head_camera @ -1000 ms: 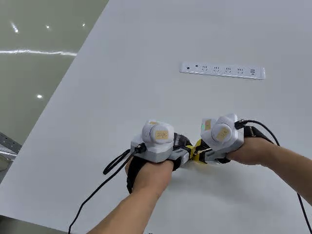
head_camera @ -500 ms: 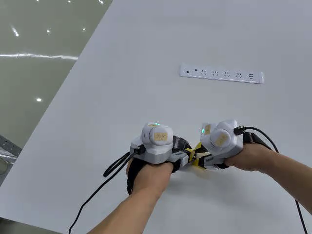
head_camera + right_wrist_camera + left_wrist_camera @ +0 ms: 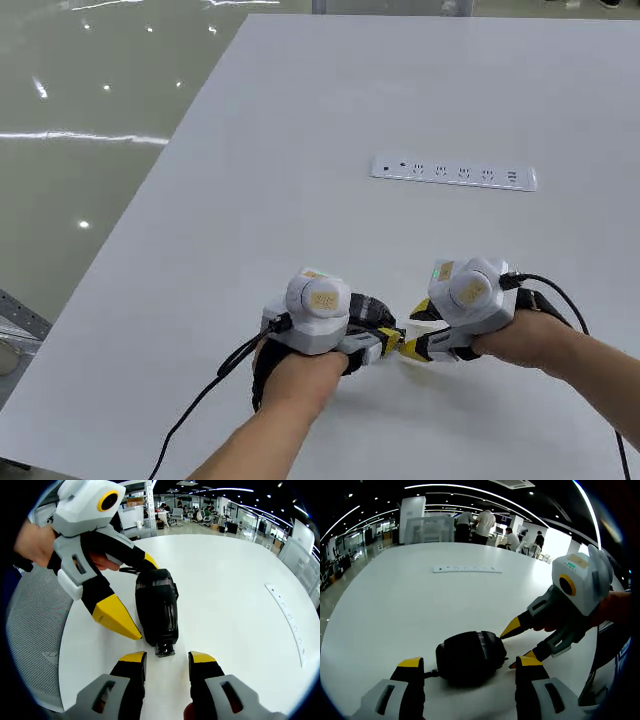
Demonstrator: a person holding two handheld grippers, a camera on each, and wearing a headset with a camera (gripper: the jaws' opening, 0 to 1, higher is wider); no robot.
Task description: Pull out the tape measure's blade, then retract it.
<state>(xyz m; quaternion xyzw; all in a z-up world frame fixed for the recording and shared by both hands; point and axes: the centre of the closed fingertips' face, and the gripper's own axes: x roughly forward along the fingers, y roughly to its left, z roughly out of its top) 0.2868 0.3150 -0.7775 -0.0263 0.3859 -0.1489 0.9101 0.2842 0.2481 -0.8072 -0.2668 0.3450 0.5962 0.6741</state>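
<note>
A black tape measure point(image 3: 157, 605) lies on a white table point(image 3: 280, 150) at the near edge of the workbench, framed from both sides by two handheld grippers. The left gripper point(image 3: 470, 661) stands released, its yellow-tipped jaws spread on either side of the case; whether they touch it cannot be told from the pictures. In the right gripper view that same tool reaches in from the left, one yellow tip just beside the case's lower flank and the other beyond its far side. The right gripper point(image 3: 165, 657) faces the case end-on, its jaws likewise parted, with the blade's hook end point(image 3: 164, 650) sitting between the two tips and not clamped. No length of blade shows outside the case.

From the head view, the person's left hand point(image 3: 300, 365) and right hand point(image 3: 520, 335) bring the two tools nose to nose, the tape measure between them. A dark cable point(image 3: 200, 400) trails from the left tool toward the table's near edge. A white power strip point(image 3: 455, 173) lies well apart, farther up the tabletop. Several people point(image 3: 480, 524) stand beyond the far end of the table.
</note>
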